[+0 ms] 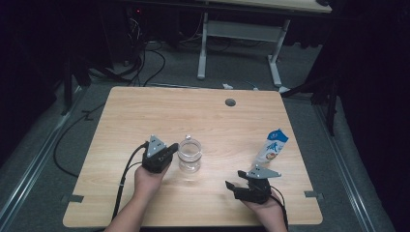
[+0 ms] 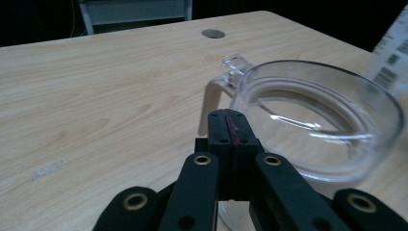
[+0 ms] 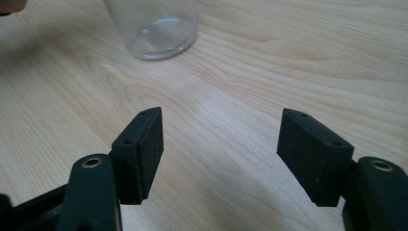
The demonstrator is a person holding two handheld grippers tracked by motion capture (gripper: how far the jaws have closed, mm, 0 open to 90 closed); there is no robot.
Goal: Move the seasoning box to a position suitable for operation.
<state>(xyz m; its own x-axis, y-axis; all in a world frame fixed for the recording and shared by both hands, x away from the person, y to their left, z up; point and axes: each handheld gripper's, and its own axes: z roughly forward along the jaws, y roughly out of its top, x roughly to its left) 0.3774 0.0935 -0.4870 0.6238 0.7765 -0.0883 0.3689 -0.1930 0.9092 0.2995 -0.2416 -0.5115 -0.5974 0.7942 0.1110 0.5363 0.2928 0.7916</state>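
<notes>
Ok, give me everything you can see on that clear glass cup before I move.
The clear glass cup stands upright near the middle of the wooden table, open mouth up and looking empty. It is a transparent, round, straight-walled cup with a thick rim and a small loop handle on the far side. The left gripper, jaws shut, sits right at its near rim; whether it pinches the wall I cannot tell. The milk carton stands apart to its right.

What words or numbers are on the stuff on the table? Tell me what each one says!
Milk carton: it has a big blue printed character, too small and blurred to read.
Same carton, left gripper view: barcodes and tiny print, too blurred to read.
Clear glass jar: no writing on it.
Left tool, right tool and wooden table: no readable text.
</notes>
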